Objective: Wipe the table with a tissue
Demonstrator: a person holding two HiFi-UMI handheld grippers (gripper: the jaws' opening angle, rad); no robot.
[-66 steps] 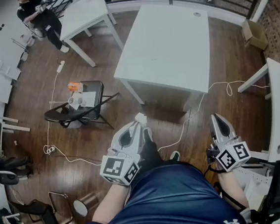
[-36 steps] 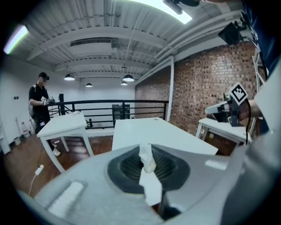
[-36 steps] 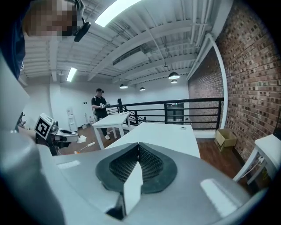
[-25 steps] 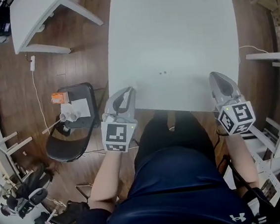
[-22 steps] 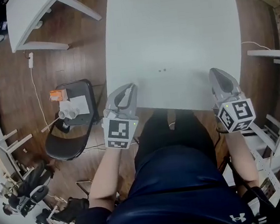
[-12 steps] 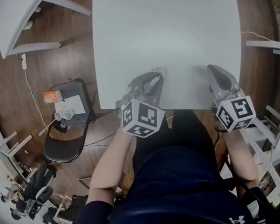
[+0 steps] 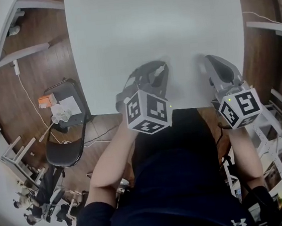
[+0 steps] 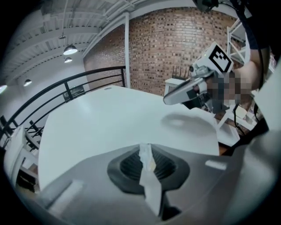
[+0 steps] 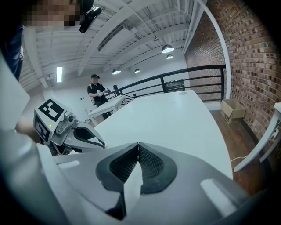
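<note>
Seen from above, a person stands at the near edge of a large white table (image 7: 156, 23) with a handheld gripper in each hand. The left gripper (image 7: 152, 69) reaches over the table's near edge, and its jaws are clamped on a small strip of white tissue (image 8: 148, 169), which sticks up between the ribbed pads in the left gripper view. From the head view only a small bit of the tissue shows at the jaw tips, just above the tabletop, and it is not clear whether it touches the surface. The right gripper (image 7: 207, 62) hovers over the same edge, well apart from the left one, with its jaws pressed together and nothing between them. The tabletop looks bare and uniformly white, with no visible spill or wiped streak. So the tissue is in hand and brought to the table, but the wiping itself seems barely begun or not begun, and nearly the whole surface appears left to cover. A black chair (image 7: 66, 143) with small items on it stands on the wooden floor to the left.
</note>
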